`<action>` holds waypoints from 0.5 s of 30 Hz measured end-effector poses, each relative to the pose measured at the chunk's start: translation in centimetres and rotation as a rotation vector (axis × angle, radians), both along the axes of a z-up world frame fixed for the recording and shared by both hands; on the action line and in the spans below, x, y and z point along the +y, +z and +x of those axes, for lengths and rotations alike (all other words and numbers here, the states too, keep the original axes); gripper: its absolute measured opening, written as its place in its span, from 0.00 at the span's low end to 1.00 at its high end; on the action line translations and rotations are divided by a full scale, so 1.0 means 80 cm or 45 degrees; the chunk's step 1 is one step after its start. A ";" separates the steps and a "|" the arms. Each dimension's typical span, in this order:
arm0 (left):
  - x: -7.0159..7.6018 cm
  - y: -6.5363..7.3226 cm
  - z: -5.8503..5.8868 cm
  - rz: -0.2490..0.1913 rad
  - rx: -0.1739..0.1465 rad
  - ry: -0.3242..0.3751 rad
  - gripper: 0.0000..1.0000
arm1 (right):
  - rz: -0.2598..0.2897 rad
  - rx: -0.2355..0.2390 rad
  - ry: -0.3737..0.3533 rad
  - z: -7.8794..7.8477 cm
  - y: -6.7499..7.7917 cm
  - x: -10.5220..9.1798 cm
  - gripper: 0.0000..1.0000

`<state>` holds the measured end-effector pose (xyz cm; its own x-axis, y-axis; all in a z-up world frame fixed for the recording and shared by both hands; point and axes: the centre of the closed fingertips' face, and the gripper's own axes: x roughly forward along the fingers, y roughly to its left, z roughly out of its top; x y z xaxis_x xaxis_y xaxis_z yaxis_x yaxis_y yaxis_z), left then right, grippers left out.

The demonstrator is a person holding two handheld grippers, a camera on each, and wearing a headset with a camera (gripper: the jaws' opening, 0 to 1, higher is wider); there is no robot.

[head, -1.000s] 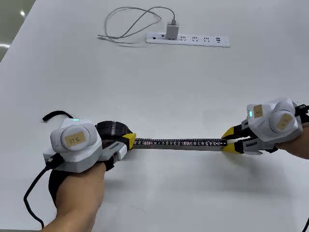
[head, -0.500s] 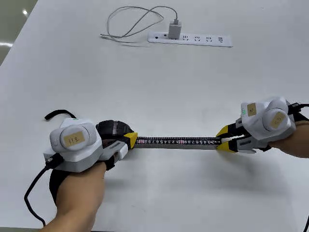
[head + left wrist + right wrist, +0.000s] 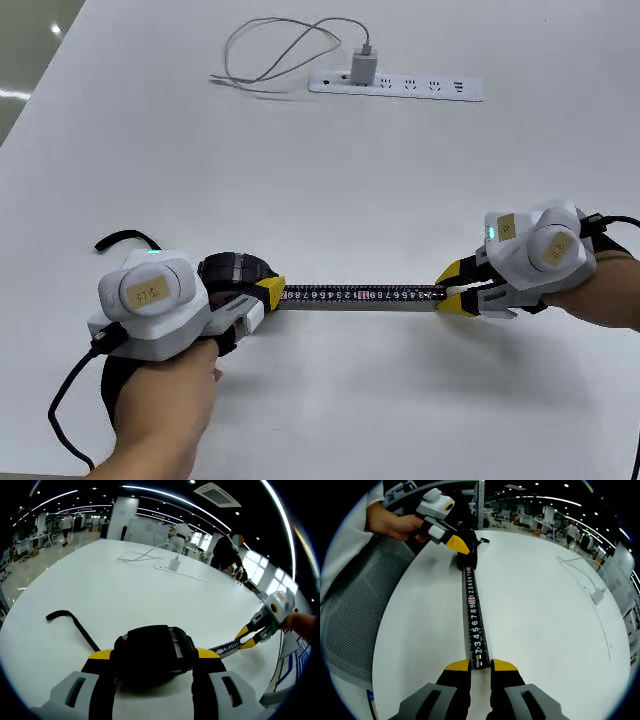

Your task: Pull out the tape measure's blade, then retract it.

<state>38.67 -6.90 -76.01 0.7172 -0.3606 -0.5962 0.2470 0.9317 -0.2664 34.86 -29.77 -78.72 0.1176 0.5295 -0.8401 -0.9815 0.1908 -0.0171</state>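
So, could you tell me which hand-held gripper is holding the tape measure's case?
The left hand-held gripper: its yellow-tipped jaws clamp the black case, while the right hand-held gripper pinches only the end of the blade.

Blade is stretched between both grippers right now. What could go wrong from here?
1. The right gripper pinches only the very tip of the blade; if that slips, the blade will likely whip back into the case.
2. The left gripper clamps the case by its sides; a skewed pull might twist it out of the jaws.
3. Steering the tip sideways could kink the blade against the table.
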 end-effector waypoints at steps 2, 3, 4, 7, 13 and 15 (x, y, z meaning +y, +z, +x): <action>0.000 0.000 0.000 -0.004 0.000 0.000 0.58 | 0.002 -0.002 0.004 0.000 0.000 0.004 0.10; 0.000 0.000 0.000 -0.004 -0.001 -0.001 0.58 | 0.007 0.000 0.002 0.001 0.000 0.006 0.10; 0.000 0.000 0.000 -0.008 0.000 0.001 0.58 | 0.009 -0.003 0.006 0.001 0.001 0.010 0.10; 0.000 0.000 0.000 -0.011 -0.003 0.000 0.58 | 0.024 0.001 0.003 0.004 0.001 0.019 0.10; 0.000 0.000 0.000 -0.015 -0.003 -0.001 0.58 | 0.041 0.000 0.019 0.009 0.000 0.033 0.10; 0.000 0.000 0.000 -0.021 -0.002 0.000 0.58 | 0.045 -0.002 0.023 0.010 0.000 0.036 0.10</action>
<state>38.70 -6.92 -76.02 0.7184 -0.3703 -0.5889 0.2475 0.9272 -0.2812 35.63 -26.90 -78.72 0.1090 0.5610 -0.8206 -0.9848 0.1733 -0.0124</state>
